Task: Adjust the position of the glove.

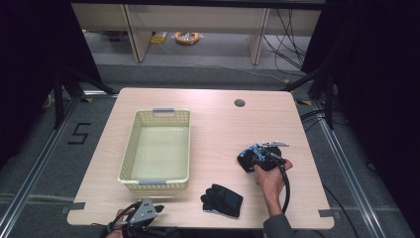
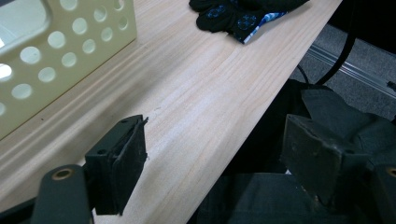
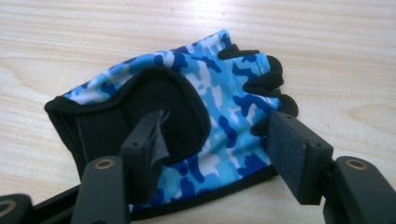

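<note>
Left gripper (image 1: pixel 141 214) idles at table's (image 1: pixel 218 124) 6 o'clock edge, jaws spread, empty. Right gripper (image 3: pixel 212 140) hovers w/ jaws apart astride blue camo glove (image 3: pixel 187 121) at 3 o'clock; black glove (image 1: pixel 222 200) lies near front edge. Step: reaching to grasp. Next: lower, pinch fabric, carry to basket (image 1: pixel 130 148).

Lab: black curtains (image 1: pixel 29 59), floor rails (image 1: pixel 34 168)
</note>
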Tool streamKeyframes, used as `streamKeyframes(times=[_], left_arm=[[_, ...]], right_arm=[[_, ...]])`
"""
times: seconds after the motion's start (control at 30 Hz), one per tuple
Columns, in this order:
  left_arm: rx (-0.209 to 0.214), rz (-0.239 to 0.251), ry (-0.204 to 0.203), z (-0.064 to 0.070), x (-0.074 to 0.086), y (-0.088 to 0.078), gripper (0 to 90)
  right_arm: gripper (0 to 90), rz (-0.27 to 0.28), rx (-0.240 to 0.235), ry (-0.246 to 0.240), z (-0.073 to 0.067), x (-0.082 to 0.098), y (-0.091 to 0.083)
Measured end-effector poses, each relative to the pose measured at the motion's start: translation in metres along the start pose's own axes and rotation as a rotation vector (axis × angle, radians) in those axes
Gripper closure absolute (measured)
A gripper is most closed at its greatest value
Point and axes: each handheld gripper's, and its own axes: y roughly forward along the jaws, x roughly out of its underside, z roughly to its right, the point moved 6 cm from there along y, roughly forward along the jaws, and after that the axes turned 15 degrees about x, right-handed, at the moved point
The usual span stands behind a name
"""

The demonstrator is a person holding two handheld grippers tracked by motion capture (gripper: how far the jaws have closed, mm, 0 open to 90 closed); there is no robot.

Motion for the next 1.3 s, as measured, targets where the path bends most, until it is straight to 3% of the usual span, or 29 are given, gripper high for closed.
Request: streamKeyframes(times=[0.07, 0.13, 0.2, 0.23, 0.27, 0.33, 0.43, 0.5, 0.57, 0.6, 0.63, 0.67, 0.7, 0.83, 0.87, 0.9, 0.97, 1.0, 1.03, 1.17, 1.3], left_arm=[[0.001, -0.002, 0.006, 0.000, 0.000, 0.000, 21.8], [0.005, 0.017, -0.001, 0.001, -0.001, 0.002, 21.9], [0.003, 0.011, -0.003, 0.001, 0.000, 0.001, 21.9], [0.003, 0.010, -0.002, 0.001, 0.000, 0.001, 21.8], [0.003, 0.009, -0.002, 0.001, 0.000, 0.001, 21.9], [0.005, 0.013, -0.003, 0.001, 0.000, 0.001, 21.8], [0.008, 0.004, -0.004, 0.001, 0.000, 0.001, 21.9], [0.005, -0.009, -0.016, 0.002, 0.001, 0.001, 21.9], [0.001, -0.007, -0.012, 0.001, 0.001, 0.001, 22.0], [-0.005, -0.005, -0.001, 0.000, 0.000, 0.001, 22.0], [0.005, 0.024, -0.012, 0.002, -0.001, 0.002, 22.0], [0.005, -0.001, 0.008, 0.000, 0.000, 0.000, 22.0], [0.005, -0.001, -0.001, 0.000, 0.000, 0.000, 22.0], [0.005, -0.001, 0.007, 0.000, 0.000, -0.001, 22.0], [0.005, 0.000, 0.006, 0.000, 0.000, -0.001, 22.0], [0.005, -0.001, 0.006, 0.000, 0.000, -0.001, 22.0], [0.005, -0.002, 0.006, 0.000, 0.000, 0.000, 22.0], [0.004, -0.002, 0.006, 0.000, 0.000, -0.001, 22.0], [0.004, 0.005, -0.023, 0.001, 0.000, 0.000, 22.0], [0.005, 0.017, -0.029, 0.002, -0.001, 0.001, 22.0], [0.002, 0.014, -0.022, 0.000, -0.002, 0.001, 22.1]], right_arm=[[44.6, 0.000, -0.001, 0.000, -0.001, -0.001, 0.000], [52.7, 0.031, -0.022, -0.044, 0.000, -0.001, 0.001], [57.5, 0.017, -0.040, -0.043, -0.002, -0.002, 0.000], [67.6, 0.028, -0.030, -0.048, 0.000, -0.003, 0.001], [71.5, 0.040, -0.012, -0.074, 0.003, -0.003, 0.002], [75.0, 0.039, -0.021, -0.056, 0.005, -0.002, 0.003], [78.8, 0.057, -0.038, -0.071, 0.007, -0.003, 0.004], [86.8, 0.086, -0.041, -0.085, 0.009, -0.005, 0.005], [87.6, 0.100, -0.067, -0.082, 0.010, -0.006, 0.006], [88.7, 0.095, -0.069, -0.056, 0.009, -0.007, 0.005], [88.7, 0.111, -0.097, -0.054, 0.009, -0.008, 0.005], [88.7, 0.108, -0.084, -0.082, 0.013, -0.007, 0.004], [88.7, 0.125, -0.111, -0.046, 0.010, -0.010, 0.003], [88.7, 0.173, -0.140, -0.098, 0.011, -0.017, -0.009], [88.7, 0.181, -0.169, -0.088, 0.009, -0.019, -0.014], [88.8, 0.206, -0.180, -0.109, 0.008, -0.021, -0.019], [88.7, 0.222, -0.183, -0.132, 0.009, -0.023, -0.029], [88.7, 0.258, -0.193, -0.158, 0.009, -0.025, -0.034], [88.7, 0.256, -0.195, -0.146, 0.008, -0.026, -0.040], [88.7, 0.312, -0.234, -0.184, 0.007, -0.027, -0.065], [88.7, 0.344, -0.301, -0.205, -0.001, -0.024, -0.090]])
